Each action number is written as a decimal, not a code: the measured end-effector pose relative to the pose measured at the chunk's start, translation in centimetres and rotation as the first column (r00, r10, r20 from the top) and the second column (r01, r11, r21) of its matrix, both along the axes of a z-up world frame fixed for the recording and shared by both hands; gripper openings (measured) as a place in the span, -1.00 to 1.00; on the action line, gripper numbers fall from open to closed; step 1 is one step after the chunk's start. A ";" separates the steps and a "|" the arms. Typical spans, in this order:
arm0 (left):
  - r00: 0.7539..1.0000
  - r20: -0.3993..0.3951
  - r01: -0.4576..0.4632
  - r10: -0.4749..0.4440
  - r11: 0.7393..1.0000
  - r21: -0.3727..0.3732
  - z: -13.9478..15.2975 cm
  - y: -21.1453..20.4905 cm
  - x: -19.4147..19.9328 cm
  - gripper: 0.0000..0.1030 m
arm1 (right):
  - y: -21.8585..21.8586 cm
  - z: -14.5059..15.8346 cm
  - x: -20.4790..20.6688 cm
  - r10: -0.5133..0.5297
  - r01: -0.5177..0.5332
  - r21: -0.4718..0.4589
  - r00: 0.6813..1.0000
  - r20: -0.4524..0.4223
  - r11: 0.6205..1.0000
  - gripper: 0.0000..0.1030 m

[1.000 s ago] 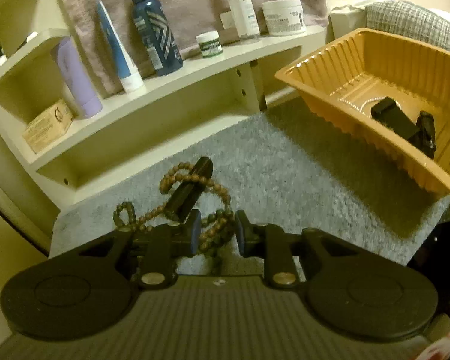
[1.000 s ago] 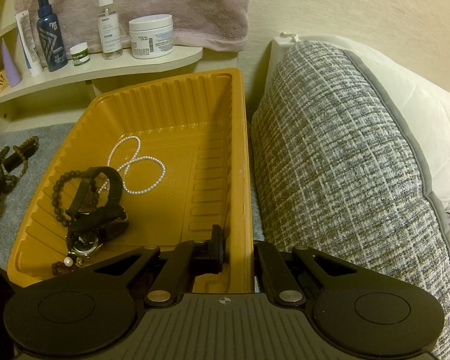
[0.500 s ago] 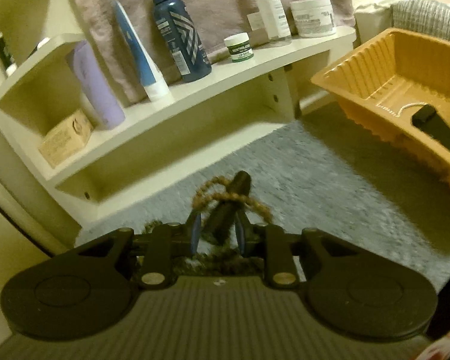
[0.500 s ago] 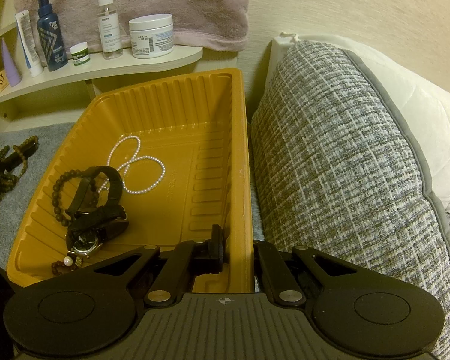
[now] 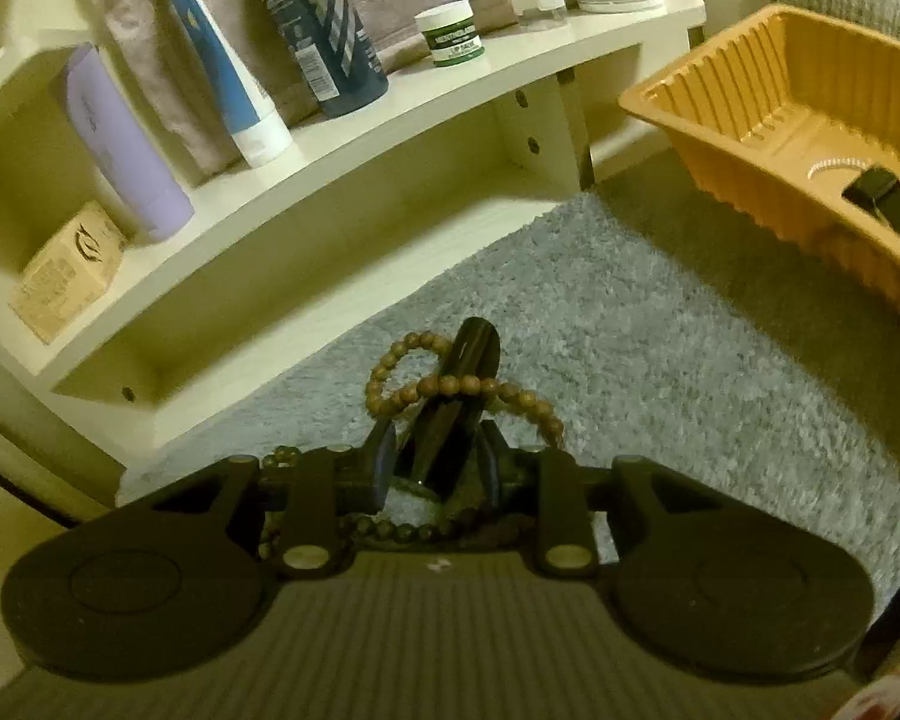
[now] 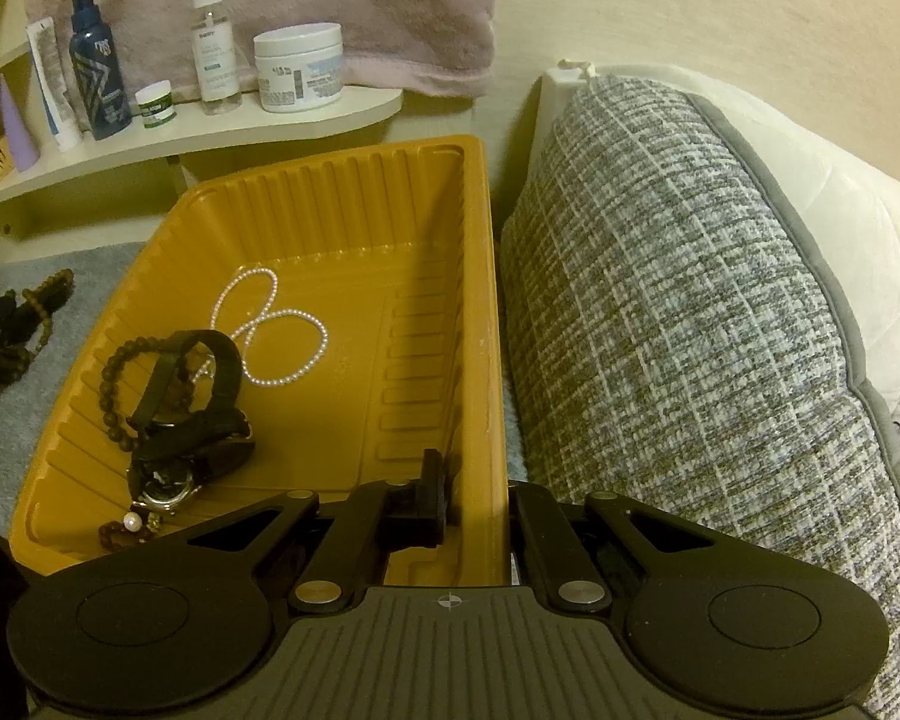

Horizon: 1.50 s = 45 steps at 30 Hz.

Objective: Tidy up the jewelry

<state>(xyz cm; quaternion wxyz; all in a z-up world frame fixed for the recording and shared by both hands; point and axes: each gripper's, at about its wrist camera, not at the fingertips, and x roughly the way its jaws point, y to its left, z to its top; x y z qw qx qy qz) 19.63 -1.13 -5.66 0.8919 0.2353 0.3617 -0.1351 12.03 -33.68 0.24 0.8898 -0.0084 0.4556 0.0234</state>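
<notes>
My left gripper (image 5: 437, 468) is shut on a black watch strap (image 5: 459, 402) with a brown bead necklace (image 5: 450, 387) draped over it, held just above the grey rug (image 5: 630, 348). More beads hang under the fingers. My right gripper (image 6: 480, 501) is shut on the right wall of the orange tray (image 6: 480, 324). In the tray lie a pearl necklace (image 6: 270, 330), a black watch (image 6: 180, 420) and a dark bead bracelet (image 6: 114, 384). The tray also shows at the right of the left wrist view (image 5: 750, 120).
A cream shelf (image 5: 390, 138) behind the rug holds bottles, tubes and jars, with a pink towel above. A grey woven cushion (image 6: 690, 330) lies against the tray's right side. A small cardboard box (image 5: 66, 270) sits on the lower shelf.
My left gripper has moved forward over the watch strap and beads, closed on the strap and lifted it a little. The right gripper and tray have not moved.
</notes>
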 end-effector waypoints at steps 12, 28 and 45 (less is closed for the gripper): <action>0.997 -0.060 0.044 -0.044 0.999 -0.012 0.1 0.3 0.7 -0.53 | 0.0 -0.1 0.1 0.004 -0.004 -0.004 1.000 -0.002 1.000 -0.90; 0.997 -0.075 -0.006 0.009 0.999 0.044 1.7 2.1 -0.7 -0.64 | -0.1 0.0 0.1 0.006 -0.006 -0.006 1.000 0.001 1.000 -0.90; 0.997 -0.069 -0.043 0.036 0.994 -0.100 3.9 2.0 -4.1 -0.65 | 0.0 0.1 0.1 0.011 -0.011 -0.010 1.000 0.006 1.000 -0.90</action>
